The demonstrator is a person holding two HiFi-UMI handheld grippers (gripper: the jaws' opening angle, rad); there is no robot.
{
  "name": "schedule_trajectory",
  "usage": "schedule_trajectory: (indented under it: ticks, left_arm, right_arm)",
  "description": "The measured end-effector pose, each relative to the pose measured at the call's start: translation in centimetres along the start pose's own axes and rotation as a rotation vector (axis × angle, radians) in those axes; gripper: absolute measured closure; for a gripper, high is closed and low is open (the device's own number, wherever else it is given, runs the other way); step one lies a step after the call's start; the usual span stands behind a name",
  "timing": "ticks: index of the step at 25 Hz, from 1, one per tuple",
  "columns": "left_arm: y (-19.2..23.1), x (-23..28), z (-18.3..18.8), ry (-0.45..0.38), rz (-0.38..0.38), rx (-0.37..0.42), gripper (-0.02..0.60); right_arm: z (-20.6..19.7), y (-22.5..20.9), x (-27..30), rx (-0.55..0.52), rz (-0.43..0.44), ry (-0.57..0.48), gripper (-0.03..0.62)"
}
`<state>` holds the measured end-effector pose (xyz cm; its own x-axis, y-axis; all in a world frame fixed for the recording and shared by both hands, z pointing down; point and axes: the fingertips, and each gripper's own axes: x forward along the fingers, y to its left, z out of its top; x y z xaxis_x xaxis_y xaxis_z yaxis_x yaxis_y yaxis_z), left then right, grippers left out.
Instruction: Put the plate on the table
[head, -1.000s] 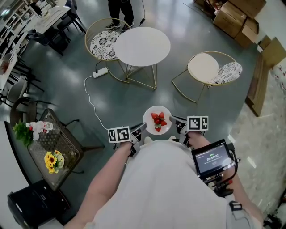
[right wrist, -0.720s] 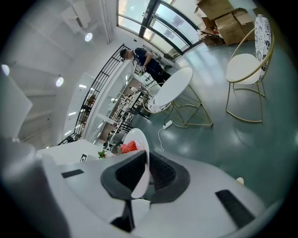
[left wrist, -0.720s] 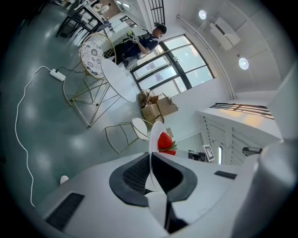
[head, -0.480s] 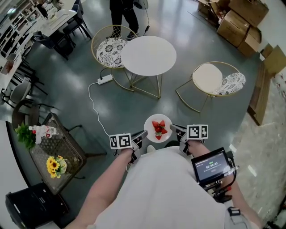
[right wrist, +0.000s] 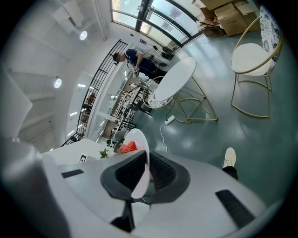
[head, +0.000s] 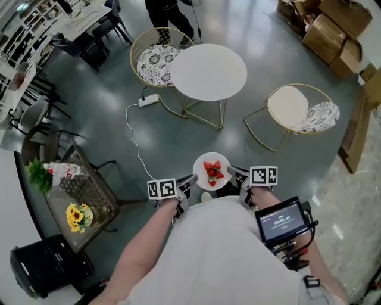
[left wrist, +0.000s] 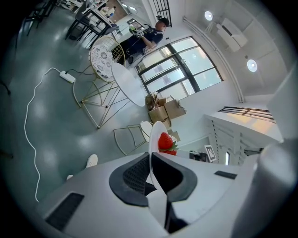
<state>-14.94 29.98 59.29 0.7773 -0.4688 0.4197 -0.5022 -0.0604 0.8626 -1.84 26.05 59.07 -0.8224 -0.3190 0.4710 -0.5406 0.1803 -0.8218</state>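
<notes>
A small white plate [head: 202, 165] carrying strawberries [head: 212, 171] is held level in front of the person's body, above the grey floor. My left gripper [head: 191, 180] is shut on the plate's left rim [left wrist: 153, 139]. My right gripper [head: 232, 173] is shut on its right rim [right wrist: 141, 174]. Both gripper views show the rim edge-on between the dark pads, with the strawberries [left wrist: 166, 141] beyond. The round white table [head: 208, 71] stands ahead, bare on top, with open floor between it and the plate.
Two gold wire chairs flank the table, one at its left [head: 153, 59] and one at right [head: 300, 110]. A white power strip with cord [head: 149, 99] lies on the floor. A person [head: 166, 15] stands behind the table. A dark side table with flowers [head: 77, 196] is at left.
The plate stays gripped by both grippers. The whole scene has slid down and right in the head view, so the white table now sits nearer the plate.
</notes>
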Motion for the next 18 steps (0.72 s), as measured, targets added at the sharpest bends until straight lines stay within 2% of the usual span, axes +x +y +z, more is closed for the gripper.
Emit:
schedule_trajectory:
  ticks: [9, 14, 18]
  left_arm:
    - [0.3, 2.5, 4.6, 0.01, 0.037, 0.011, 0.568]
    - [0.8, 5.4, 8.3, 0.019, 0.059, 0.002, 0.568]
    - [1.4, 5.9, 8.8, 0.019, 0.062, -0.009, 0.568]
  right_arm:
    - [4.7, -1.2, 1.8, 0.018, 0.021, 0.016, 0.566]
    - [9.0, -3.1, 3.2, 0.035, 0.023, 0.018, 0.565]
    - [9.5, -3.3, 3.5, 0.034, 0.029, 0.034, 0.566]
